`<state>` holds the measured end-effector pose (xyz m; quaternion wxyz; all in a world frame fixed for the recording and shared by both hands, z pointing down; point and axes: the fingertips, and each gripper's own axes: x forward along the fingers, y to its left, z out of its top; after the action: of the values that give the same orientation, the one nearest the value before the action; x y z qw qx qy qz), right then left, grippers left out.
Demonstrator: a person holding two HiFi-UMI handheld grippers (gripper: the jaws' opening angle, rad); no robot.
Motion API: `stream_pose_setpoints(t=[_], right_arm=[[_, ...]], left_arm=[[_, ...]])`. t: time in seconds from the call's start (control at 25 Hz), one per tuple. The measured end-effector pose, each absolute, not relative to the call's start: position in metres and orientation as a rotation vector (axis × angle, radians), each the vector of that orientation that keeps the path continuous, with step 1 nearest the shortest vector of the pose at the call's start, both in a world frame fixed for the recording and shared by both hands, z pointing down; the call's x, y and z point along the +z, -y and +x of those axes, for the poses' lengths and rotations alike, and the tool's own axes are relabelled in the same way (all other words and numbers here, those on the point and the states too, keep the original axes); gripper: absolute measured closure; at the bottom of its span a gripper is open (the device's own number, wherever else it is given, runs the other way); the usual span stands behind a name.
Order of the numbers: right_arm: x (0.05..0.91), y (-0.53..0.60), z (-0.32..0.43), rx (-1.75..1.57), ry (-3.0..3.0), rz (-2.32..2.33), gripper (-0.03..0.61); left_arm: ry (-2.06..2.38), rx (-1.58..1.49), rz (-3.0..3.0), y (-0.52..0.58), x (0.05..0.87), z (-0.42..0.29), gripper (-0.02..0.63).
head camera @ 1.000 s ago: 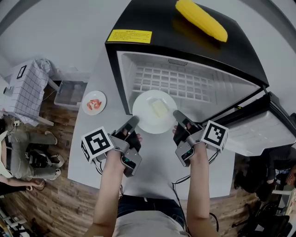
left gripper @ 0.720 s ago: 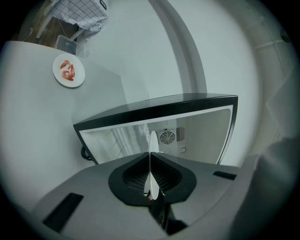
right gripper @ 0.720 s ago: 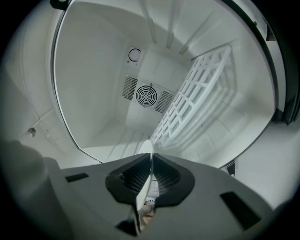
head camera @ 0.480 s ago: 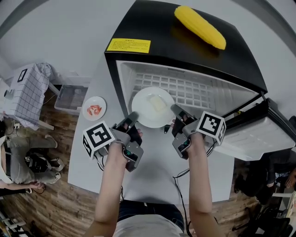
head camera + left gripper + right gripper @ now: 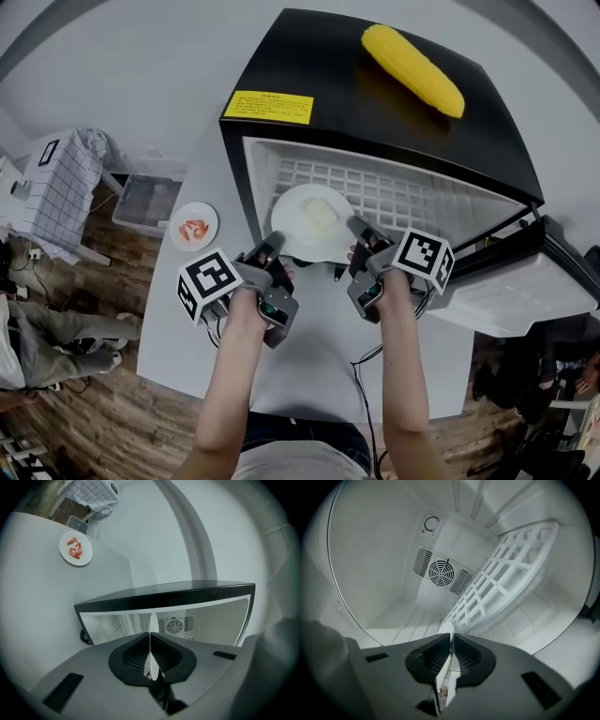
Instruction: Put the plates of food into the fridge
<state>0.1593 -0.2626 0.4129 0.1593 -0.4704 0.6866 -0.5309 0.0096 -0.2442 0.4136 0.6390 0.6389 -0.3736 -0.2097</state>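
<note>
A white plate (image 5: 296, 221) with a pale piece of food (image 5: 321, 214) hangs at the mouth of the open black fridge (image 5: 375, 103), its far edge over the white interior. My left gripper (image 5: 274, 246) is shut on the plate's near left rim, and my right gripper (image 5: 354, 227) is shut on its near right rim. In the left gripper view the plate (image 5: 151, 623) shows edge-on between the closed jaws of that gripper (image 5: 151, 644). The right gripper (image 5: 451, 649) pinches the plate's rim (image 5: 446, 630) facing the fridge's back wall. A second plate (image 5: 193, 228) with red food lies on the grey table.
A white wire shelf (image 5: 398, 195) sits inside the fridge, also in the right gripper view (image 5: 501, 588) beside a fan grille (image 5: 441, 573). A yellow corn cob (image 5: 413, 56) lies on the fridge top. The fridge door (image 5: 511, 281) stands open at right. A checked cloth (image 5: 56, 187) lies far left.
Both grippers have carried the plate forward from over the table to the fridge opening. The head view has shifted slightly.
</note>
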Motion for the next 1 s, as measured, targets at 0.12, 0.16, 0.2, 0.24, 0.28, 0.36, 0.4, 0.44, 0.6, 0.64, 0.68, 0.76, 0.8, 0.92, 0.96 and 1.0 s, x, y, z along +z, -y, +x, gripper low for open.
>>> stream_pose_setpoints(t=[0.12, 0.16, 0.2, 0.24, 0.28, 0.36, 0.4, 0.44, 0.6, 0.64, 0.68, 0.76, 0.8, 0.92, 0.96, 1.0], right_arm=[[0.411, 0.267, 0.16, -1.465, -2.001, -1.415, 0.551], [0.41, 0.268, 0.162, -1.437, -2.023, -1.458, 0.55], [0.409, 0.268, 0.164, -1.403, -2.048, -1.507, 0.549], [0.408, 0.267, 0.167, -1.363, -2.071, -1.557, 0.546], [0.406, 0.266, 0.17, -1.32, -2.091, -1.604, 0.543], [0.401, 0.261, 0.175, -1.237, -2.121, -1.678, 0.54], [0.397, 0.258, 0.176, -1.193, -2.135, -1.703, 0.54], [0.392, 0.253, 0.177, -1.142, -2.155, -1.72, 0.54], [0.374, 0.234, 0.156, -0.913, -2.347, -1.72, 0.541], [0.374, 0.229, 0.147, -0.885, -2.417, -1.707, 0.543], [0.375, 0.224, 0.136, -0.875, -2.488, -1.683, 0.548], [0.383, 0.213, 0.114, -0.909, -2.606, -1.601, 0.553], [0.389, 0.209, 0.104, -0.949, -2.648, -1.555, 0.554], [0.41, 0.205, 0.085, -1.068, -2.71, -1.497, 0.56], [0.415, 0.205, 0.082, -1.086, -2.721, -1.505, 0.56], [0.419, 0.207, 0.081, -1.094, -2.729, -1.516, 0.561]], left_arm=[[0.856, -0.489, 1.451, 0.247, 0.413, 0.011, 0.597], [0.859, -0.488, 1.453, 0.248, 0.413, 0.012, 0.597], [0.859, -0.489, 1.452, 0.248, 0.413, 0.013, 0.597], [0.858, -0.493, 1.448, 0.249, 0.413, 0.013, 0.597], [0.859, -0.498, 1.443, 0.25, 0.414, 0.013, 0.597], [0.863, -0.509, 1.435, 0.252, 0.413, 0.012, 0.597], [0.866, -0.515, 1.429, 0.253, 0.413, 0.011, 0.597], [0.868, -0.523, 1.423, 0.254, 0.412, 0.01, 0.597], [0.868, -0.55, 1.403, 0.259, 0.41, 0.009, 0.597], [0.868, -0.553, 1.4, 0.26, 0.409, 0.009, 0.597], [0.869, -0.555, 1.398, 0.261, 0.409, 0.009, 0.596], [0.869, -0.558, 1.393, 0.263, 0.408, 0.009, 0.595], [0.866, -0.559, 1.39, 0.264, 0.409, 0.01, 0.595], [0.855, -0.56, 1.38, 0.265, 0.41, 0.01, 0.595], [0.851, -0.559, 1.377, 0.265, 0.411, 0.011, 0.595], [0.848, -0.559, 1.375, 0.265, 0.411, 0.011, 0.595]])
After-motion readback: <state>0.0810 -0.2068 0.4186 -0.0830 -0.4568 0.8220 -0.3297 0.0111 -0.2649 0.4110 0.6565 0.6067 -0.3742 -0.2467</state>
